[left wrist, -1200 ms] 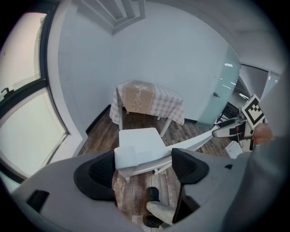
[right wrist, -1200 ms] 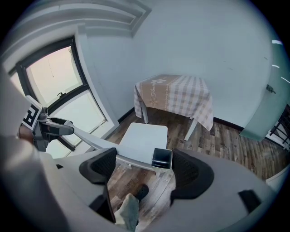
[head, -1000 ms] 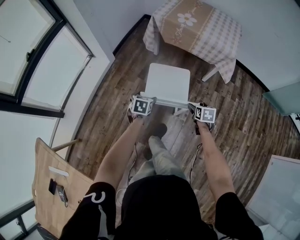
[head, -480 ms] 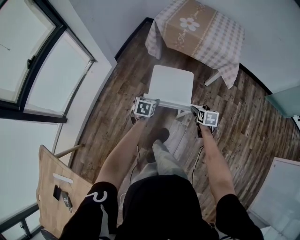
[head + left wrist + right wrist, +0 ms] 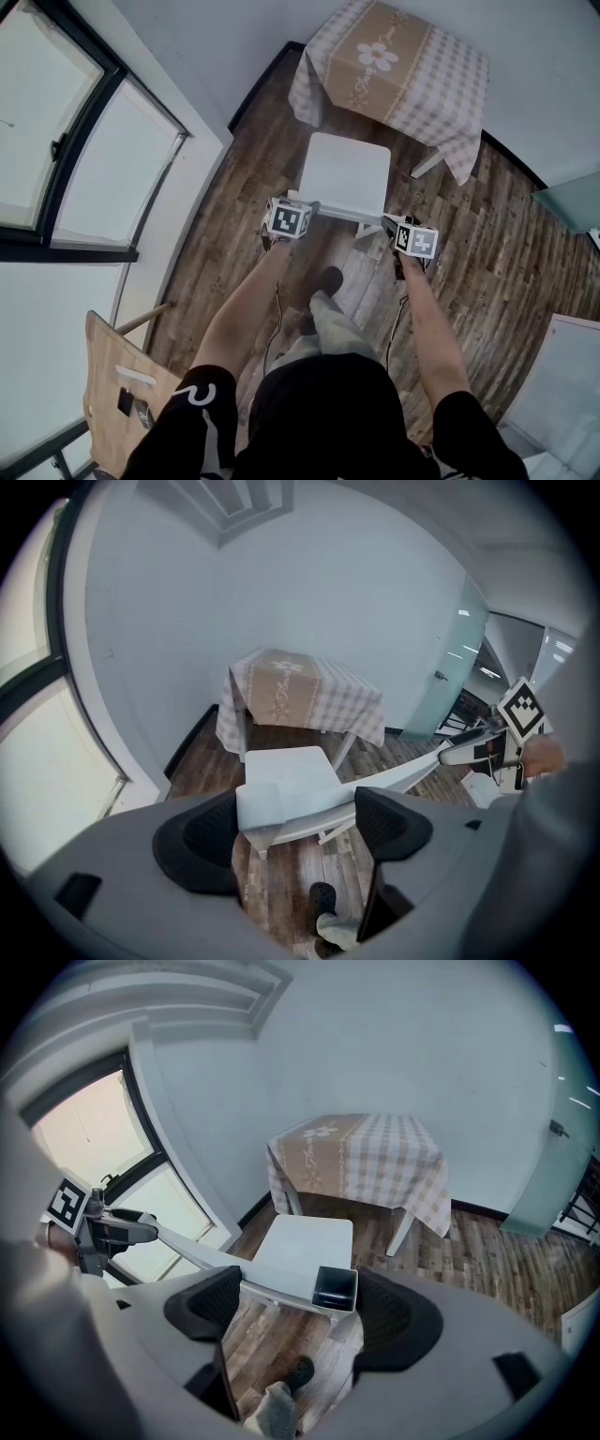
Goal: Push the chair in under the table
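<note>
A white chair (image 5: pixel 345 171) stands on the wood floor facing a table (image 5: pixel 394 56) covered with a beige checked cloth; its seat's far edge is close to the cloth's hem. My left gripper (image 5: pixel 302 204) is at the left end of the backrest rail (image 5: pixel 342 212), and my right gripper (image 5: pixel 392 223) is at the right end. In the left gripper view the rail's end (image 5: pixel 267 803) lies between the wide-apart jaws of the left gripper (image 5: pixel 295 832), against the left pad. In the right gripper view the hollow rail end (image 5: pixel 335 1288) sits in the open right gripper (image 5: pixel 295 1309).
Large windows (image 5: pixel 84 159) line the left wall. A wooden desk (image 5: pixel 112 394) with small items is behind at lower left. A glass door (image 5: pixel 567 197) stands at the right. The person's shoe (image 5: pixel 328 279) is on the floor just behind the chair.
Chair and both grippers have moved a little toward the table. The person has stepped forward, and the wooden desk has slid lower in the head view.
</note>
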`<state>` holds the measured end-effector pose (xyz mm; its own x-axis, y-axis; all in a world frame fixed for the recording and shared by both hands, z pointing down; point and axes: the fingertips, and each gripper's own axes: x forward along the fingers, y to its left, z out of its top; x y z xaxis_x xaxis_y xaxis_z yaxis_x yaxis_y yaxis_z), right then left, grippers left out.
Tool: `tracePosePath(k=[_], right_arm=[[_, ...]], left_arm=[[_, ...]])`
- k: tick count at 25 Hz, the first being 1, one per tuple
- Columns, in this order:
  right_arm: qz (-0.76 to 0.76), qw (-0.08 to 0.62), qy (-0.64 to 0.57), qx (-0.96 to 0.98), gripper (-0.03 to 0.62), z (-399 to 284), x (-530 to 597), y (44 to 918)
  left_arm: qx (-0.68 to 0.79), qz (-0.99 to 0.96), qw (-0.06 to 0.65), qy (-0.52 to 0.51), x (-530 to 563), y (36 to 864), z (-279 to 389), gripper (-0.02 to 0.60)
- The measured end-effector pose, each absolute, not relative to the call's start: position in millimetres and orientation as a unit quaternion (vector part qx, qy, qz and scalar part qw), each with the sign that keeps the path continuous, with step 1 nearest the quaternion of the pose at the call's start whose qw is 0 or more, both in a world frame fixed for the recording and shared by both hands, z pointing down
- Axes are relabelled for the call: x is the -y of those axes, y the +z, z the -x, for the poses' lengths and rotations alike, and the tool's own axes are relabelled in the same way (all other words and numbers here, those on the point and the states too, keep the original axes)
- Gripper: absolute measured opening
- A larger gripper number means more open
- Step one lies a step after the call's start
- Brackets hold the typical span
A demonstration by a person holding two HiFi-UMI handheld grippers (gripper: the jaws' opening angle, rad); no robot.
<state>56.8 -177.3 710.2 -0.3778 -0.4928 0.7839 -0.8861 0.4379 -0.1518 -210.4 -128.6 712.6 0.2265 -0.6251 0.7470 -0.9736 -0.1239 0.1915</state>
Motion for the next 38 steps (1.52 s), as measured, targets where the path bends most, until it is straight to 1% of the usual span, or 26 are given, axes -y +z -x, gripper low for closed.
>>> tracePosePath(k=[22, 33, 38], right_arm=[[-0.458, 0.331, 0.315, 0.763, 0.396, -41, 244, 714], [-0.465, 0.328, 0.329, 0.754, 0.396, -34, 257, 714], [-0.473, 0.315, 0.327, 0.755, 0.396, -24, 278, 709]], left_arm=[[0.546, -0.716, 0.340, 0.272, 213, 714, 228, 0.376], [0.535, -0.716, 0.350, 0.282, 232, 715, 237, 0.374], [0.526, -0.726, 0.342, 0.281, 259, 712, 248, 0.374]])
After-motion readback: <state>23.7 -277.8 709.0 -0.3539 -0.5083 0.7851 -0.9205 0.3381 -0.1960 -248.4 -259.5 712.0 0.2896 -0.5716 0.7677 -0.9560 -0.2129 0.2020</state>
